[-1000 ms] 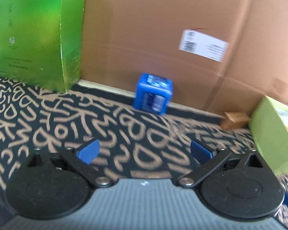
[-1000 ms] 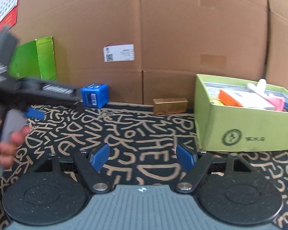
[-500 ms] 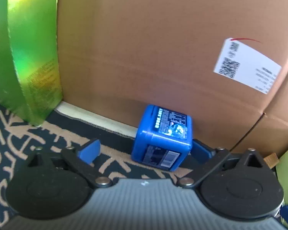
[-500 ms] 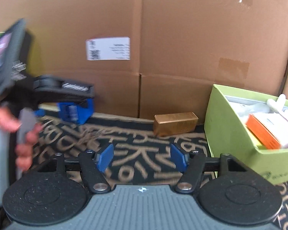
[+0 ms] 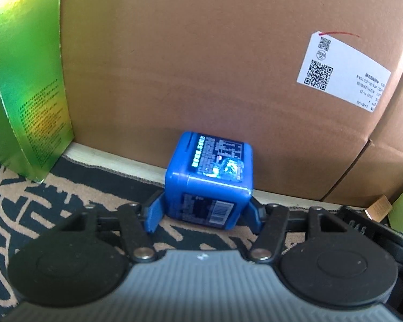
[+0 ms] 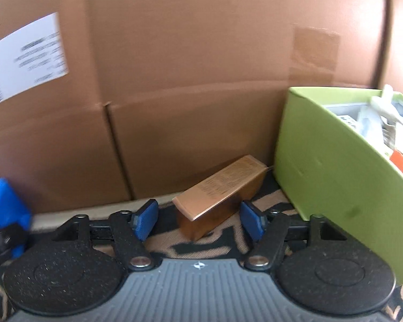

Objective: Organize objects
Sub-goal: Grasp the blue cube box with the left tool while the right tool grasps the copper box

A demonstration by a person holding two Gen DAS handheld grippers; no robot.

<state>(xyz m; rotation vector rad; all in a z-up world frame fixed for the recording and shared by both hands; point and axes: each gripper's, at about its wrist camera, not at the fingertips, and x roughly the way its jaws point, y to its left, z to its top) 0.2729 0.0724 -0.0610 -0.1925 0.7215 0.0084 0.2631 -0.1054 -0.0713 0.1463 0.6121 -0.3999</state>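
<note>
**boxfan:** Tongs first: the left gripper (image 5: 204, 214) is clamped on the blue cube (image 5: 209, 179), with a pad pressed flat against each lower side. The cube is sat on the patterned mat (image 5: 27, 201), right up against the big cardboard box (image 5: 201, 67) at the back. The right gripper (image 6: 198, 221) is held apart around the near end of the gold box (image 6: 220, 187), and a gap is seen on both sides, so nothing is gripped there yet. The gold box is laid flat at an angle on the mat, between the cardboard and the light green bin (image 6: 322, 174), just beside the bin's corner.

**tidy_hands:** How is each one expected to handle?

**boxfan:** The cube is judged to be hard, glossy plastic: stiff and probably light, but a bit slippery. The flat opposite sides are taken low, which looks right, since the rounded top edges would be slid off. The gold box is guessed to be thin card, light and easily dented. Its long flat sides are best taken near the middle, and a gentle squeeze is called for. At the very end it could be swung or tipped once lifted.
</note>
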